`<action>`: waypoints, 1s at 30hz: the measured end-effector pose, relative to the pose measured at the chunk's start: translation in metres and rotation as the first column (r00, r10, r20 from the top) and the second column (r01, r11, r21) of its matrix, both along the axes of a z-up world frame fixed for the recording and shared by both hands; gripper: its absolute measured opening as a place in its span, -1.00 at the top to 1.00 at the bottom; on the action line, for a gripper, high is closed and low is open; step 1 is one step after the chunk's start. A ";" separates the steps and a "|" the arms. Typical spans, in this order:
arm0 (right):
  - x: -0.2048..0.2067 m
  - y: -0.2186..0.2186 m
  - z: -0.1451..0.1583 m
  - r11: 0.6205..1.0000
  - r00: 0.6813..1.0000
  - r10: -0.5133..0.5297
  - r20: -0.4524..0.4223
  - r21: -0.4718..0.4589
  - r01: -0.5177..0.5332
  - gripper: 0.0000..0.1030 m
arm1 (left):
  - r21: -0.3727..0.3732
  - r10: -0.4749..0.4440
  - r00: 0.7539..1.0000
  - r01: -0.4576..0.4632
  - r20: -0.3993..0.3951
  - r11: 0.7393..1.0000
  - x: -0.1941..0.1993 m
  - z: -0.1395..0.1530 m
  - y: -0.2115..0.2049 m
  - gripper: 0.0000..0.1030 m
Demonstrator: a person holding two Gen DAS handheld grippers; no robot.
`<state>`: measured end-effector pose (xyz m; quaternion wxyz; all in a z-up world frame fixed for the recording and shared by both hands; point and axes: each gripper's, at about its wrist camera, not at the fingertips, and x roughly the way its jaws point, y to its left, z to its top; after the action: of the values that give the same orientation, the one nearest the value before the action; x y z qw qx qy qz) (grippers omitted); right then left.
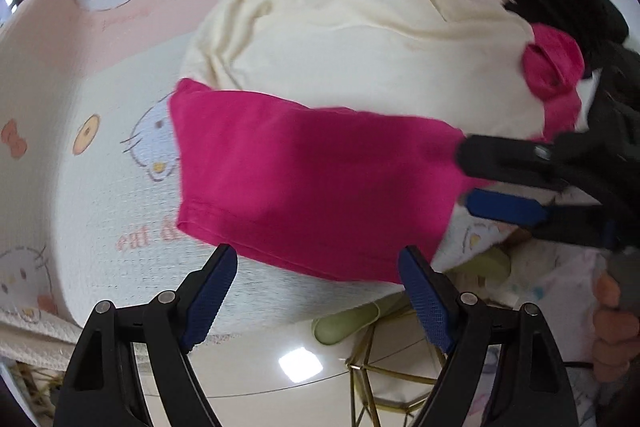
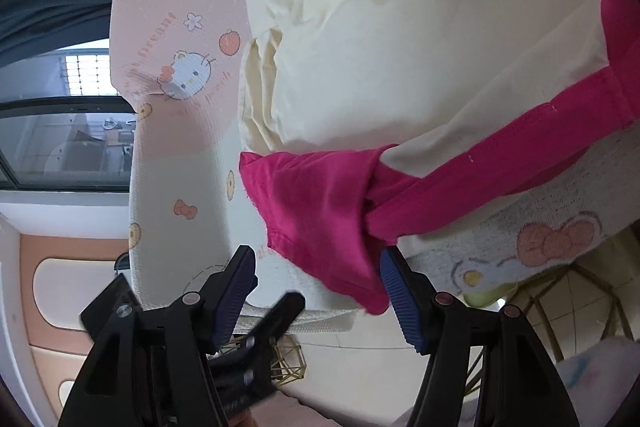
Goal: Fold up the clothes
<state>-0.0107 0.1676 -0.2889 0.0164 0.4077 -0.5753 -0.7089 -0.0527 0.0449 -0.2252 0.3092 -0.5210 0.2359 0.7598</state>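
Both the left gripper [image 1: 316,291] and right gripper [image 2: 318,285] (jaws spread wide, empty) hover by the pink-and-cream garment [image 1: 312,183].

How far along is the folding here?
Done: the pink sleeve already lies folded across the cream shirt on the bed. In hand: nothing; the left hand-held gripper and the right hand-held gripper are open. Left: the body looks rumpled and unfolded.
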 end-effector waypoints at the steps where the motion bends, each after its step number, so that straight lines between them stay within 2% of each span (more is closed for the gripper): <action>1: -0.001 0.001 -0.005 1.000 1.000 0.001 0.007 -0.005 -0.001 -0.25 | -0.011 -0.008 1.000 0.008 -0.001 1.000 0.002 -0.002 0.002 -0.60; 4: -0.003 0.005 -0.016 1.000 0.999 -0.001 0.039 -0.029 0.002 -0.25 | -0.042 -0.026 1.000 0.026 0.001 0.999 0.006 -0.007 0.009 -0.60; 7: -0.006 0.003 -0.018 0.998 1.000 0.022 0.014 -0.051 -0.022 -0.24 | -0.065 -0.043 0.999 0.043 0.007 0.997 0.007 -0.012 0.017 -0.60; 8: -0.007 0.001 -0.017 0.998 0.999 0.040 0.009 -0.046 -0.039 -0.17 | -0.073 -0.049 0.999 0.049 0.009 0.996 0.008 -0.014 0.020 -0.60; 9: -0.009 -0.001 -0.017 0.998 0.998 0.056 0.009 -0.037 -0.056 -0.02 | -0.080 -0.056 0.998 0.056 0.008 0.995 0.009 -0.014 0.022 -0.60; 13: -0.016 -0.004 -0.025 0.995 0.996 0.083 0.014 -0.058 -0.082 0.30 | -0.091 -0.090 0.996 0.091 0.012 0.992 0.014 -0.015 0.032 -0.60; 15: -0.017 -0.003 -0.028 0.994 0.997 0.083 0.010 -0.077 -0.082 0.80 | -0.091 -0.098 0.995 0.099 0.017 0.991 0.016 -0.015 0.033 -0.60; 16: -0.016 -0.002 -0.029 0.992 0.997 0.083 -0.007 -0.096 -0.083 0.87 | -0.093 -0.102 0.995 0.103 0.013 0.990 0.018 -0.014 0.033 -0.60; 18: -0.016 -0.003 -0.024 0.987 0.994 0.080 -0.074 -0.130 -0.089 0.87 | -0.098 -0.107 0.994 0.106 -0.006 0.989 0.019 -0.011 0.033 -0.60; 21: -0.017 -0.007 -0.012 0.986 0.986 0.096 -0.134 -0.121 -0.113 0.87 | -0.098 -0.101 0.994 0.096 -0.046 0.991 0.019 -0.005 0.033 -0.60; 24: -0.016 -0.008 -0.011 0.984 0.986 0.096 -0.139 -0.134 -0.115 0.87 | -0.108 -0.109 0.989 0.097 -0.104 0.989 0.017 -0.003 0.036 -0.60; 30: -0.013 -0.004 -0.010 0.983 0.987 0.057 -0.151 -0.165 -0.082 0.87 | -0.154 -0.167 0.957 0.133 -0.236 0.979 0.014 -0.009 0.050 -0.56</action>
<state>-0.0237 0.1636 -0.2994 0.1182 0.3719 -0.6163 -0.6840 -0.0383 0.0945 -0.2346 0.2978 -0.4226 0.3630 0.7752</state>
